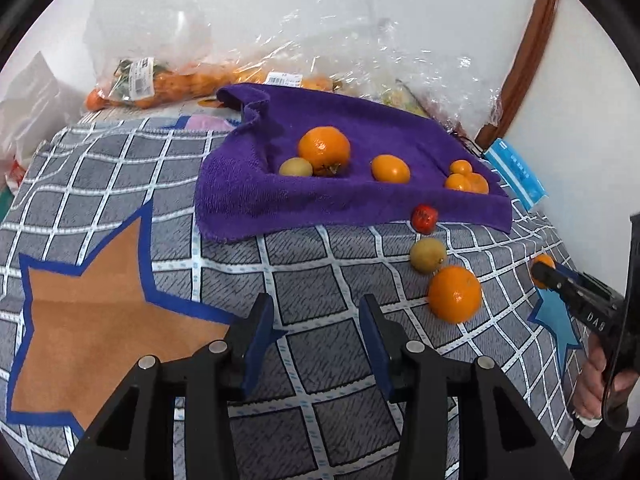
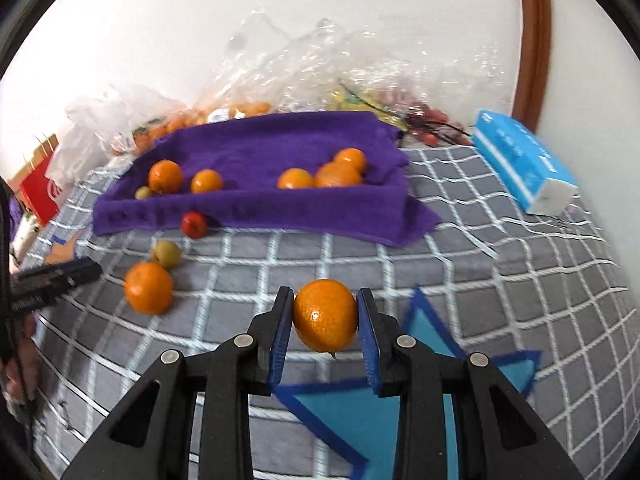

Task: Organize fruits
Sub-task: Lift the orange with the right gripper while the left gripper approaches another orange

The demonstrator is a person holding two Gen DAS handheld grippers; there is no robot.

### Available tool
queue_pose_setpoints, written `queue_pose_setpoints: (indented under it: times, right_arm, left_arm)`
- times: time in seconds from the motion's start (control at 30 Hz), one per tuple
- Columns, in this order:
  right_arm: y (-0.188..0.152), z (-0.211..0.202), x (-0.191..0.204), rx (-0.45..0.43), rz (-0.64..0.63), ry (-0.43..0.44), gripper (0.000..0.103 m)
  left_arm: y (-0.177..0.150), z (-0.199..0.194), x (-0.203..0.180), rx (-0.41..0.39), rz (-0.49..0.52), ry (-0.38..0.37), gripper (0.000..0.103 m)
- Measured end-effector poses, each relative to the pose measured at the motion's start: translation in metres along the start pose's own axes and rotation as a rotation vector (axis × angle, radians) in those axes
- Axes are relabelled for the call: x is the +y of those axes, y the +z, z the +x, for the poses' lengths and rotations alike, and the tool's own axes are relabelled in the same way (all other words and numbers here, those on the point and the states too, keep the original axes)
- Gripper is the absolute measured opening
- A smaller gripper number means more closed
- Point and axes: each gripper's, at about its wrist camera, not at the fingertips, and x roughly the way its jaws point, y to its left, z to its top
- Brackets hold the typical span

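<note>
We are pinching a smooth round orange (image 2: 325, 316) in our right hand-held gripper (image 2: 325, 320); our left hand-held gripper (image 1: 316, 344) is spreading, empty, over the checked cloth (image 1: 320, 272).

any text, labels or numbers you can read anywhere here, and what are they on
"DAS": pale letters on the black body of the right gripper, seen in the left wrist view.
White stickers on the bagged fruit: print and barcode too small to read.
Blue box: white markings, blurred, unreadable.
Red bag: white mark, unreadable.
Nothing else legible.
</note>
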Motion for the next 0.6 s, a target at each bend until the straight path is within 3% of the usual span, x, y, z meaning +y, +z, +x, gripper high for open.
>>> queue_pose_setpoints:
  times: [0.07,0.27,0.47,0.6]
  right_arm:
    - [-0.004,0.000,-0.004,-0.009,0.005,0.009,0.032]
    - [-0.008,0.013,-0.013,0.016,0.062,0.020,0.032]
    - [-0.009,0.010,-0.017,0.008,0.070,0.040,0.032]
    - [-0.011,0.004,-0.020,-0.015,0.053,-0.001,0.032]
  left_arm:
    - [-0.003,0.000,-0.002,0.002,0.008,0.016,0.045]
    - [-0.011,0.001,-0.024,0.012,0.080,0.087,0.067]
    - [-0.011,-0.007,-0.036,0.010,0.022,0.001,0.067]
    - [-0.006,-0.010,-0.063,-0.007,0.096,-0.016,0.067]
